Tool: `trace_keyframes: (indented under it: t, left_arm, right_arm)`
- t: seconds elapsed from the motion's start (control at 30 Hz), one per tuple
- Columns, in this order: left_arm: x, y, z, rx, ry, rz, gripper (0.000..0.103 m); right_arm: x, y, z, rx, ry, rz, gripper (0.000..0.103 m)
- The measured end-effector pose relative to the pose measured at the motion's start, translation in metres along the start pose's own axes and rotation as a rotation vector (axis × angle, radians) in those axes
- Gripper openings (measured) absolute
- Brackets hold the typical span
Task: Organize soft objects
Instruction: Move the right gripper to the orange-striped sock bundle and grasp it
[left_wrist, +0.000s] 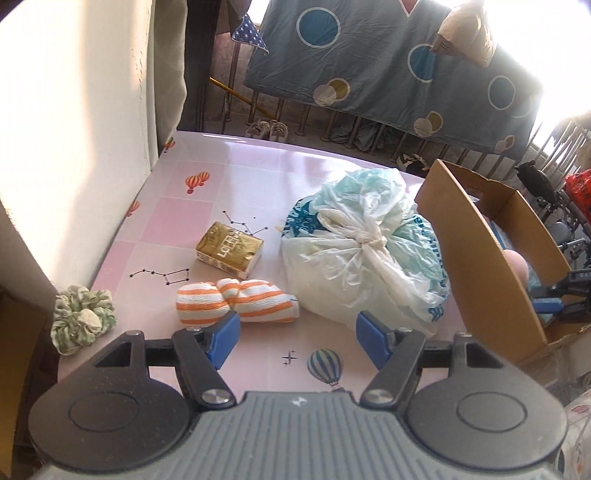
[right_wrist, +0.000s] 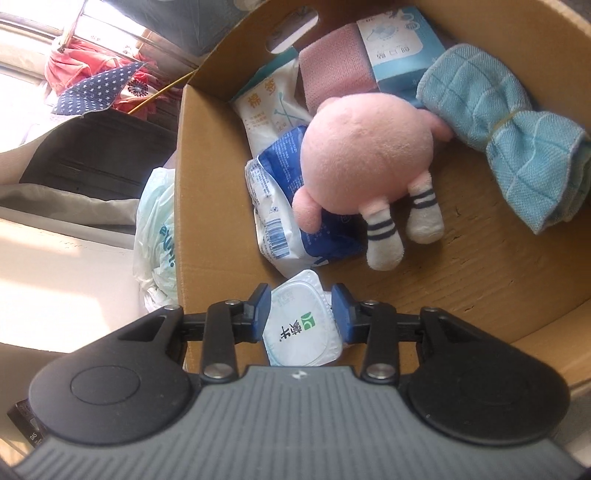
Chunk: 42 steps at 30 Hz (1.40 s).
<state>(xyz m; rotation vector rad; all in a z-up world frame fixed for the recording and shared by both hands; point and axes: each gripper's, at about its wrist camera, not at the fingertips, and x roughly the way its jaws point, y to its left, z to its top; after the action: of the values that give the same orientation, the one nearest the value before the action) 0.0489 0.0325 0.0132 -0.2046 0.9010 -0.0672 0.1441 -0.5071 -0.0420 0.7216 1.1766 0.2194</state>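
My left gripper (left_wrist: 297, 338) is open and empty, just above the pink table (left_wrist: 258, 173). Ahead of its left finger lies an orange-and-white striped cloth roll (left_wrist: 236, 301). Beyond are a gold tissue pack (left_wrist: 229, 249), a knotted plastic bag (left_wrist: 364, 247) and a green scrunchie (left_wrist: 82, 319) at the table's left edge. My right gripper (right_wrist: 301, 312) is shut on a white tissue pack (right_wrist: 301, 325) inside the cardboard box (right_wrist: 498, 266). The box holds a pink plush toy (right_wrist: 365, 155), a blue towel (right_wrist: 517, 140) and several packets. The right gripper also shows in the left wrist view (left_wrist: 567, 295).
The cardboard box (left_wrist: 476, 254) stands at the table's right edge, next to the plastic bag (right_wrist: 157, 236). A white wall (left_wrist: 74, 110) borders the table on the left. A railing with a hanging blue blanket (left_wrist: 388, 62) lies beyond the far edge.
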Motion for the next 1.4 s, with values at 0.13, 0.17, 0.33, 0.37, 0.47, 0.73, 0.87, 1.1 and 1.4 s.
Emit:
trace_keyframes:
  t: [0.13,0.17,0.33,0.37,0.47,0.73,0.87,1.1,1.4]
  left_arm:
    - [-0.008,0.02,-0.014,-0.004,-0.013,0.054,0.071]
    - [-0.009,0.023,-0.017,-0.005,-0.022,0.073,0.071]
    - [-0.014,0.034,-0.03,-0.017,-0.056,0.145,0.071]
    - [-0.015,0.036,-0.033,-0.016,-0.069,0.164,0.071]
    - [-0.021,0.043,-0.04,-0.008,-0.098,0.211,0.071]
    - [-0.029,0.077,-0.055,-0.02,-0.12,0.301,0.071]
    - [-0.017,0.092,-0.054,-0.12,-0.097,0.19,0.069]
    - [0.035,0.084,-0.045,-0.14,-0.031,0.083,0.057]
    - [0.073,0.084,-0.04,-0.205,0.044,-0.008,0.048]
  right_arm:
    - [-0.032,0.025,-0.001,-0.083,-0.099,0.002,0.041]
    - [-0.038,0.035,-0.002,-0.108,-0.117,0.011,0.041]
    - [-0.045,0.096,-0.017,-0.251,-0.16,0.108,0.042]
    - [-0.04,0.108,-0.02,-0.278,-0.151,0.133,0.042]
    - [-0.015,0.15,-0.036,-0.356,-0.104,0.196,0.043]
    - [0.079,0.26,-0.085,-0.63,0.058,0.282,0.043]
    - [0.124,0.309,-0.116,-0.817,0.124,0.276,0.046]
    - [0.216,0.364,-0.132,-0.942,0.245,0.271,0.047]
    - [0.307,0.35,-0.124,-0.823,0.373,0.145,0.044]
